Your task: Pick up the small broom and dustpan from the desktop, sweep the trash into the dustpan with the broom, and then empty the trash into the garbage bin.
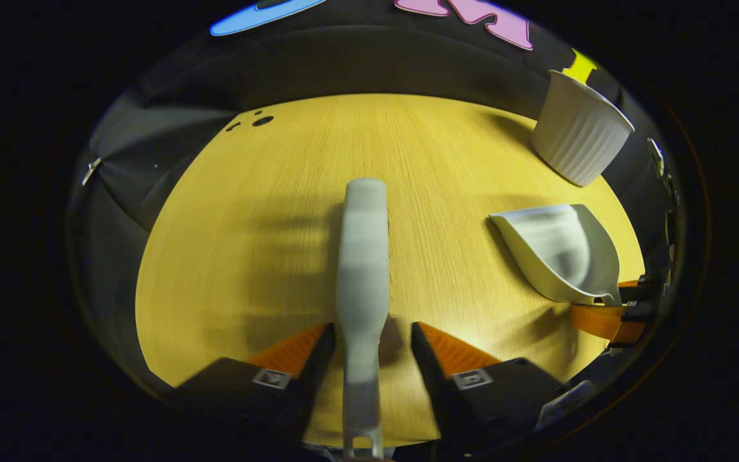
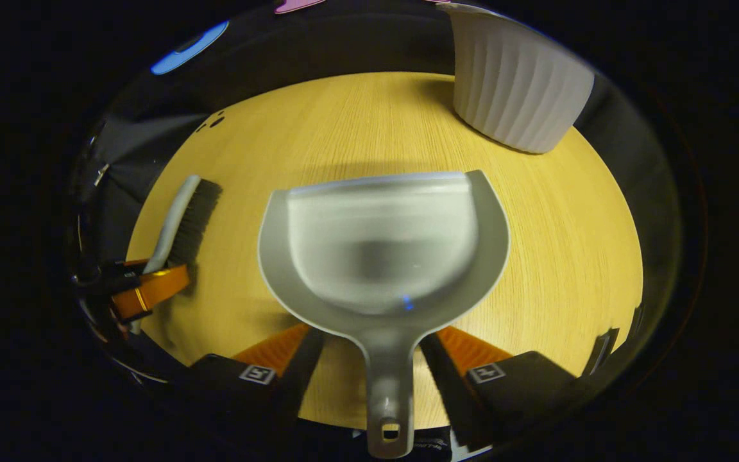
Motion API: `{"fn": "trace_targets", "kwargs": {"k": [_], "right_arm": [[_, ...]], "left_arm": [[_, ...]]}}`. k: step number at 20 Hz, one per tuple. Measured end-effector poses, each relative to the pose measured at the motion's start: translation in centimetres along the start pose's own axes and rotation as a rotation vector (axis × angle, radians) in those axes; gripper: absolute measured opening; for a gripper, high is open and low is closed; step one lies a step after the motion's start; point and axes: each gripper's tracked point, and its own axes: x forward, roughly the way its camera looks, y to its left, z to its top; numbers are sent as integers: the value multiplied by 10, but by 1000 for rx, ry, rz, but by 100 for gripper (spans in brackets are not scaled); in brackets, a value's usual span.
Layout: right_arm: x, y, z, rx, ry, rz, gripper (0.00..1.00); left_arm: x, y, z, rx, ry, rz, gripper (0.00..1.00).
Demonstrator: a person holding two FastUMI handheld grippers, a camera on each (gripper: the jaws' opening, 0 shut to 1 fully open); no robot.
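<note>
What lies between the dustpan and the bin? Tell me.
Nothing: bare desktop separates the dustpan from the bin, seen in the right gripper view.

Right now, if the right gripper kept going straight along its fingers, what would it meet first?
The right gripper straddles the grey plastic dustpan handle. Beyond its scoop lies bare wooden desktop, then the booth wall. The white ribbed garbage bin sits right of that line, though depth is uncertain.

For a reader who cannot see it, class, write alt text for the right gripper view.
A grey dustpan lies on the yellow wooden desktop, its handle between the right gripper's open fingers. A white ribbed bin stands behind it; to the left, the other gripper is at a small broom.
</note>
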Motion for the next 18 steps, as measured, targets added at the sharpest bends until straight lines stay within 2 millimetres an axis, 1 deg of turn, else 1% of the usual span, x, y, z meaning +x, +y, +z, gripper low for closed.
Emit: {"fn": "trace_targets", "kwargs": {"k": [1,2,4,5,6,9,10,12,14,15,17,18], "right_arm": [[-12,-1,4,-6,-20,-2,100],[-24,-3,7,-19,-41,-5,99],[-53,-3,22,-47,-114,-3,100],[-69,-2,34,-60,-168,-2,99],[-83,-1,46,-83,-232,-6,99],[-134,-7,82,-186,-439,-63,99],[-155,-4,94,-206,-510,-68,99],[-194,8,116,-206,-663,-61,99],[-236,26,135,-187,-819,-10,98],[-257,34,142,-182,-889,19,98],[-292,47,151,-197,-1002,49,98],[-302,51,152,-206,-1039,54,98]], "left_arm": [[-12,-1,2,-1,-21,-1,84],[-23,-1,4,-2,-50,2,98],[-57,0,14,-5,-131,16,96],[-74,-1,21,-13,-180,21,98],[-93,-2,28,-26,-234,23,96],[-153,-5,52,-18,-428,45,96],[-179,-4,63,6,-514,83,96],[-224,-6,85,30,-673,133,96],[-261,-23,92,24,-787,122,95],[-280,-27,95,13,-829,115,96],[-308,-30,104,-27,-894,111,98],[-319,-33,109,-45,-923,105,98]]}}
